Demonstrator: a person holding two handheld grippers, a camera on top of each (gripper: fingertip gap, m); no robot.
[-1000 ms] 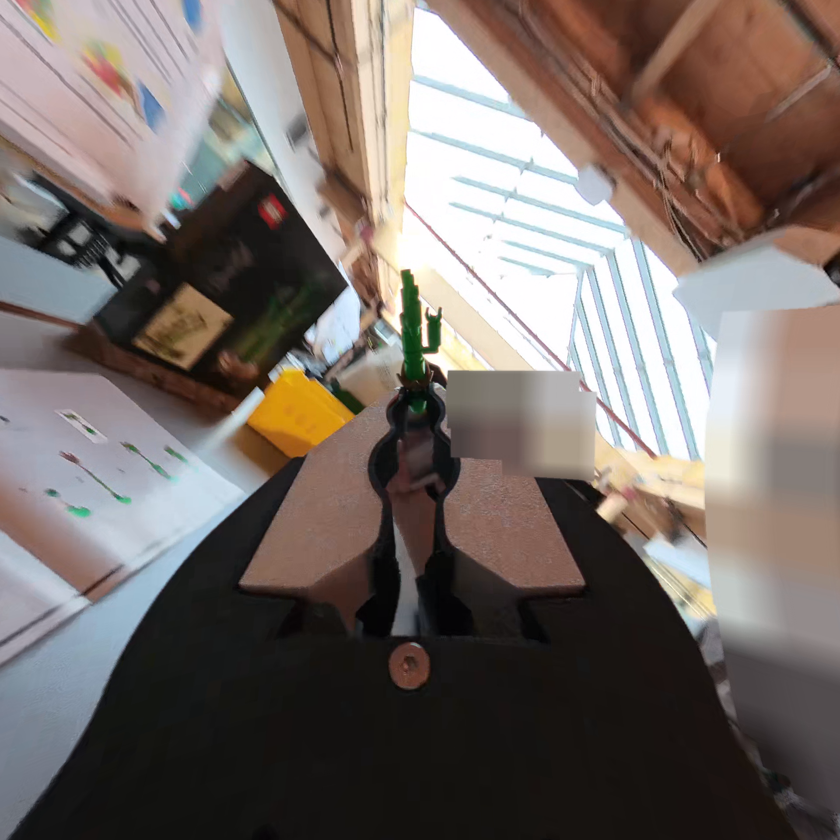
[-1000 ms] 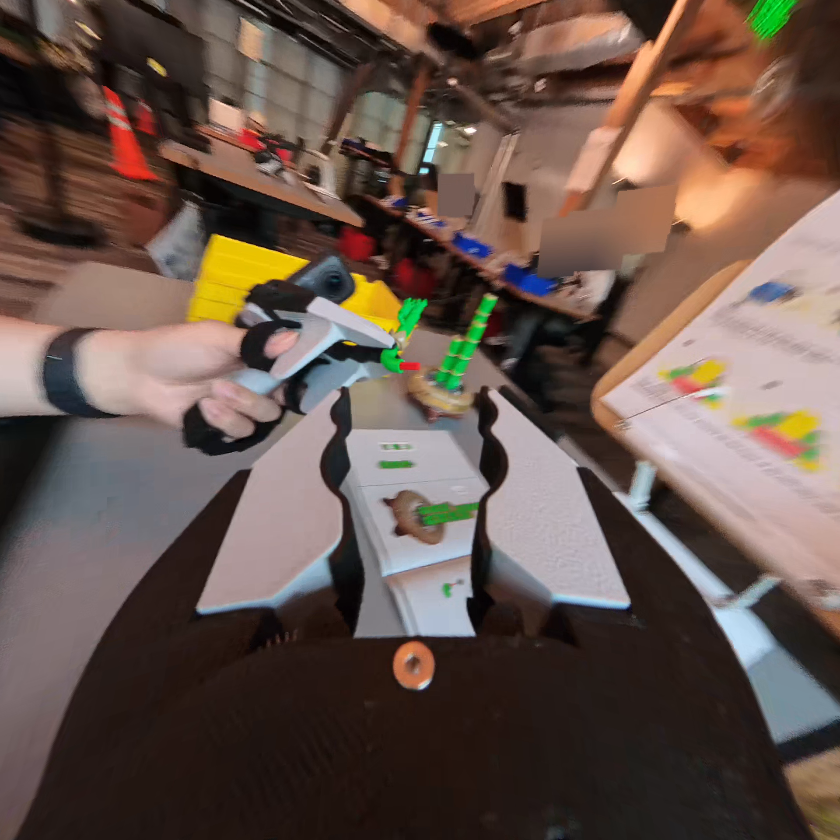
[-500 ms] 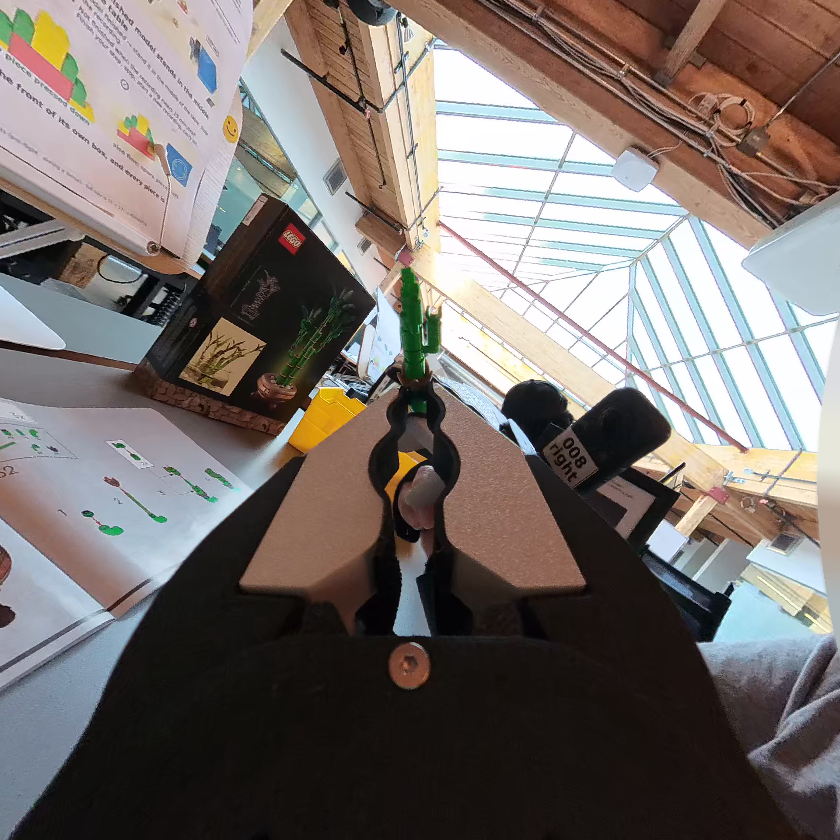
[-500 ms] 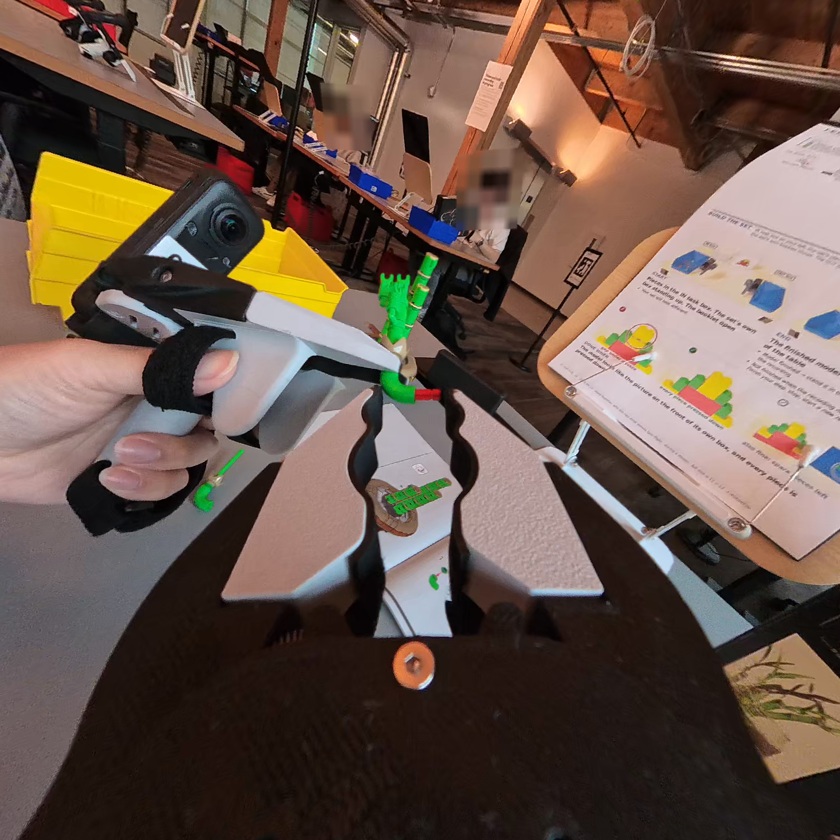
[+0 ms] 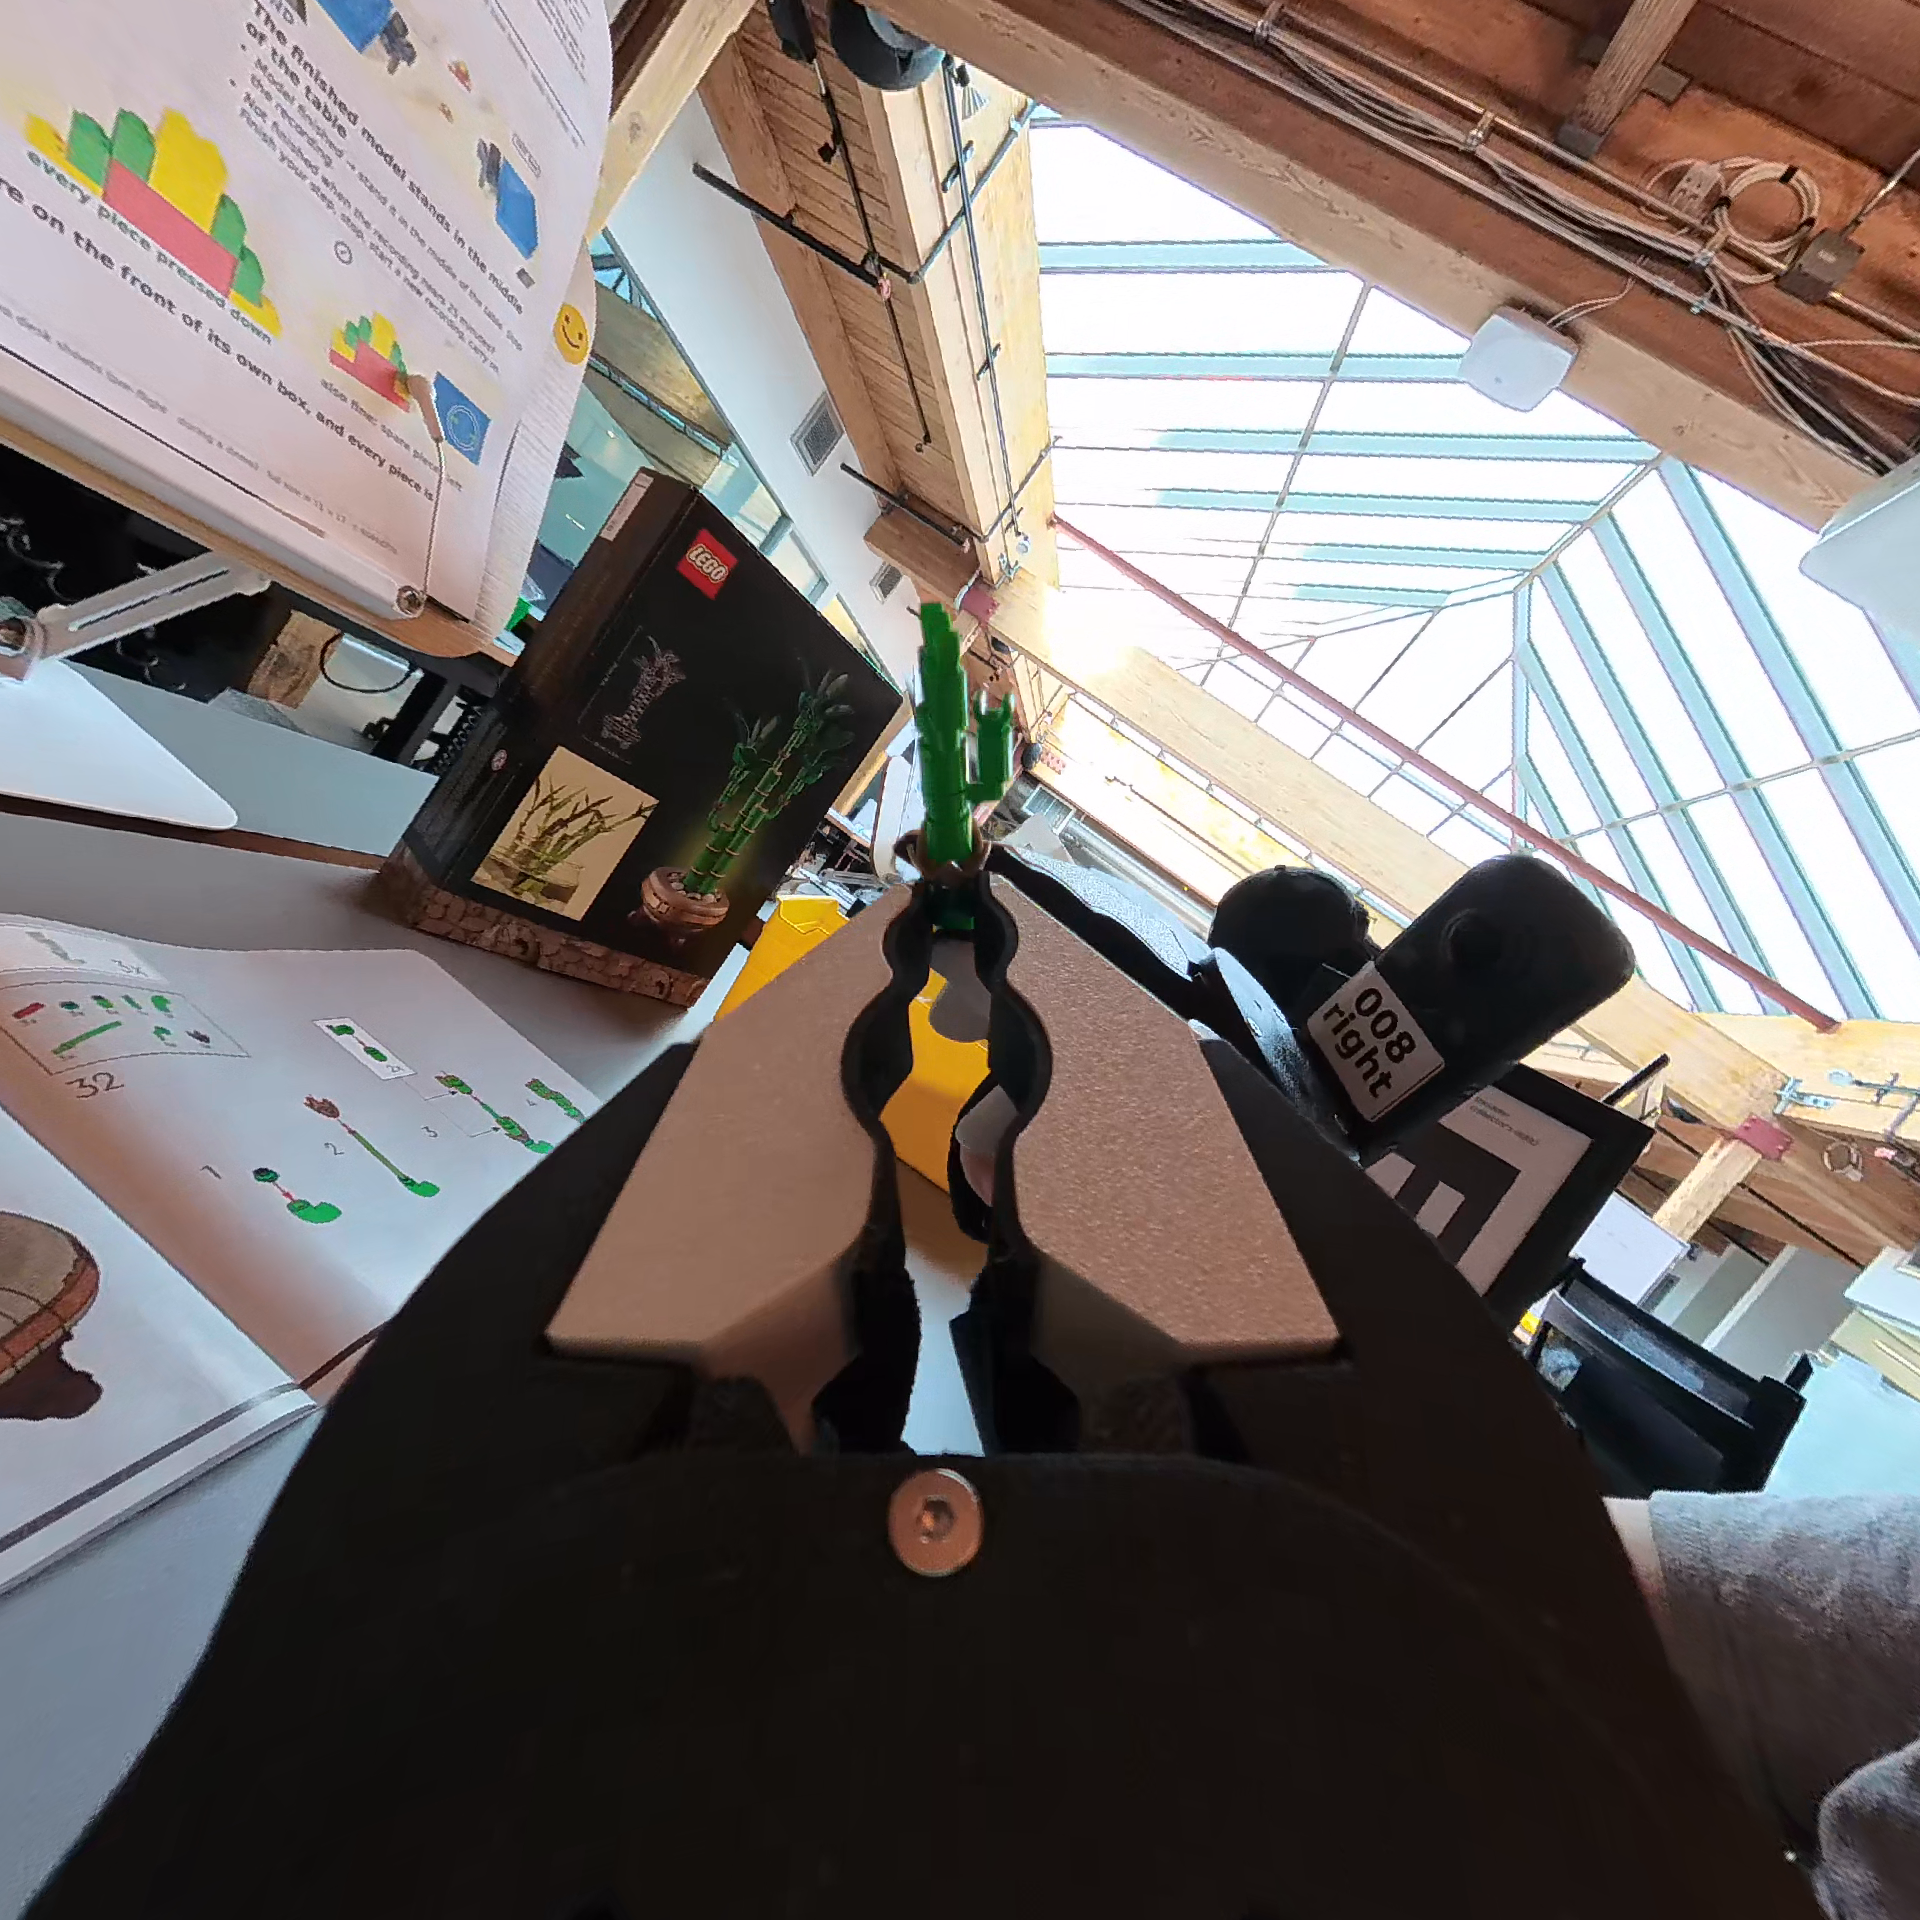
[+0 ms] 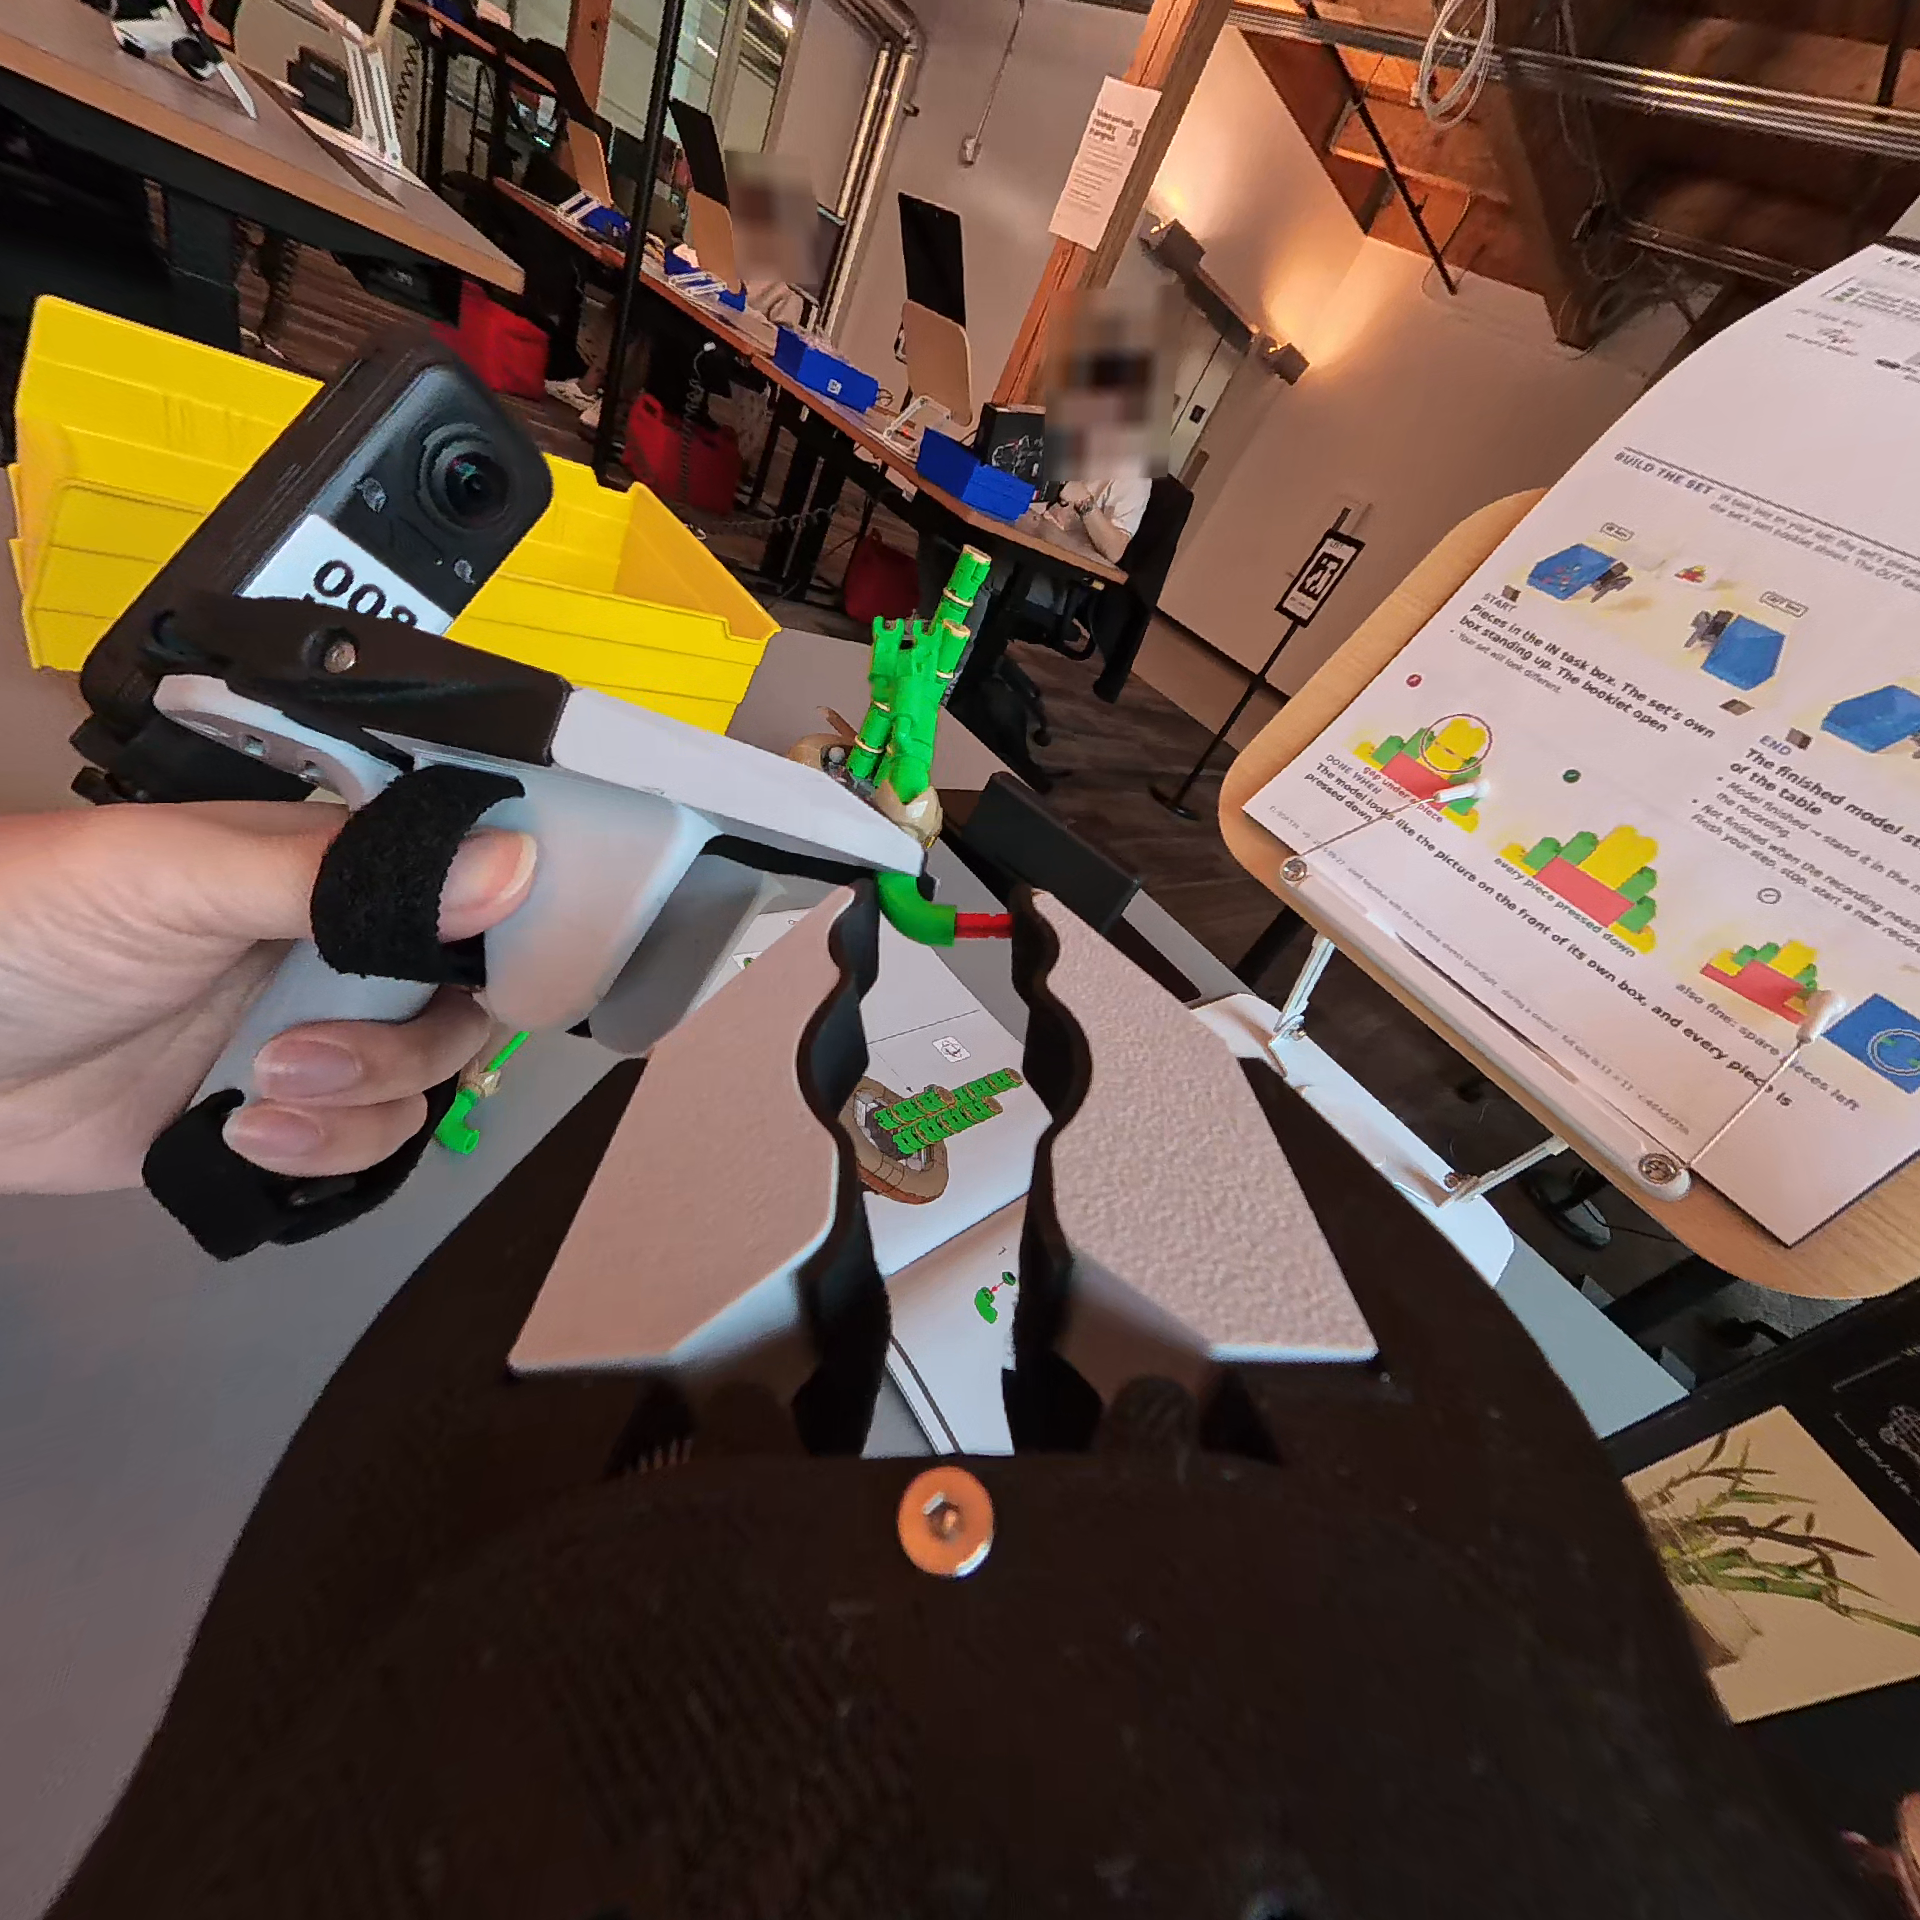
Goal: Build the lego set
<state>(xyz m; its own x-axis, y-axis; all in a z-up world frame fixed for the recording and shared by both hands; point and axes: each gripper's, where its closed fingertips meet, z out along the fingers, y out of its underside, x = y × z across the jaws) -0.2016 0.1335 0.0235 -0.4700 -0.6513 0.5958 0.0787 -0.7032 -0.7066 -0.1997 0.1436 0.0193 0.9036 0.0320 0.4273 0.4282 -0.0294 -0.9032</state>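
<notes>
1. Left wrist view, far left of the fingers: open instruction booklet (image 5: 260, 1091) lying flat on the grey table (image 5: 94, 1662), with a printed sheet (image 5: 260, 208) on a tilted board above it.
2. Ahead and left of the tips: dark set box (image 5: 644, 769) standing upright on the table.
3. At the tips: left gripper (image 5: 948, 914) pinched closed on a green bamboo stalk (image 5: 948, 748). Stalk upright beyond the tips, short side branch on its right, brown ring just above the pinch.
4. Just right of the fingers: black camera (image 5: 1496, 977) with a white label, close by. Grey sleeve (image 5: 1766, 1621) at the lower right.
5. Right wrist view, left of the fingers: hand (image 6: 156, 966) wrapped round the left gripper's handle, black straps over two fingers. Stacked yellow bins (image 6: 582, 613) behind it, and a small loose green piece (image 6: 468, 1112) on the table beneath it.
6. At the tips: right gripper (image 6: 940, 914) parted to a narrow gap, clamping nothing. Stalk's lower end, a green elbow (image 6: 914, 916) with a red pin (image 6: 982, 923), sitting in that gap. Pads touching it or not: cannot tell.
7. Between the fingers, lower down: booklet page on the table.
8. Right of the fingers: the printed sheet on its board, well apart.
</notes>
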